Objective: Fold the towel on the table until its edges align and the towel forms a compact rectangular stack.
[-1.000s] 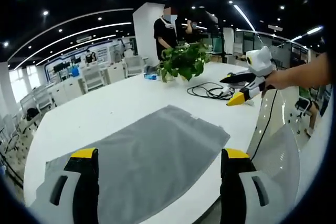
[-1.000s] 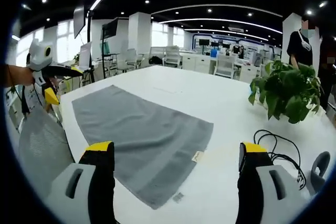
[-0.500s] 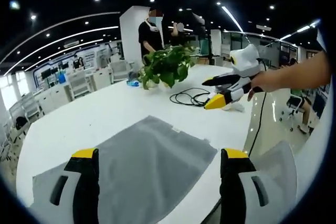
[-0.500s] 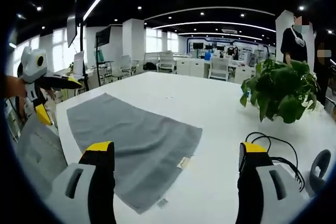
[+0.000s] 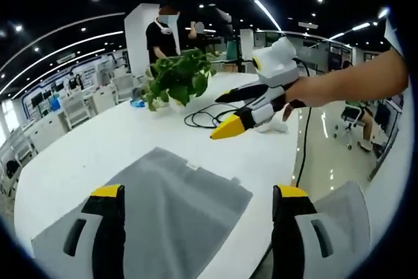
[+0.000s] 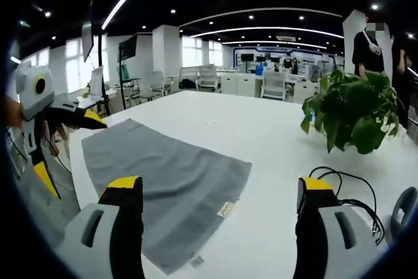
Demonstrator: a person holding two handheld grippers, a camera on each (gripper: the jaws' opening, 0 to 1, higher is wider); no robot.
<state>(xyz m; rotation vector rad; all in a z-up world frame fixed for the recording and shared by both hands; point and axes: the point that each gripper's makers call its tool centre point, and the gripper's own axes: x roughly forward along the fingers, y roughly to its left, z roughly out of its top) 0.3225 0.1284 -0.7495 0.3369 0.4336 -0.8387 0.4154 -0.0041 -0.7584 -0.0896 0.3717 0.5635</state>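
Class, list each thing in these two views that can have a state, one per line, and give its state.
Grey towel: spread flat, unfolded, on the white table.
Left gripper: open, holding nothing.
Right gripper: open, holding nothing.
Potted plant: upright.
Black cable: loosely coiled on the table.

Flat grey rectangular towel (image 6: 163, 184) lies on the white worktop (image 6: 261, 135), close to its near edge. Leafy green potted plant (image 6: 353, 119) stands farther in, right of the towel in the right gripper view. Coiled black cable (image 6: 349, 191) lies on the worktop before the plant.
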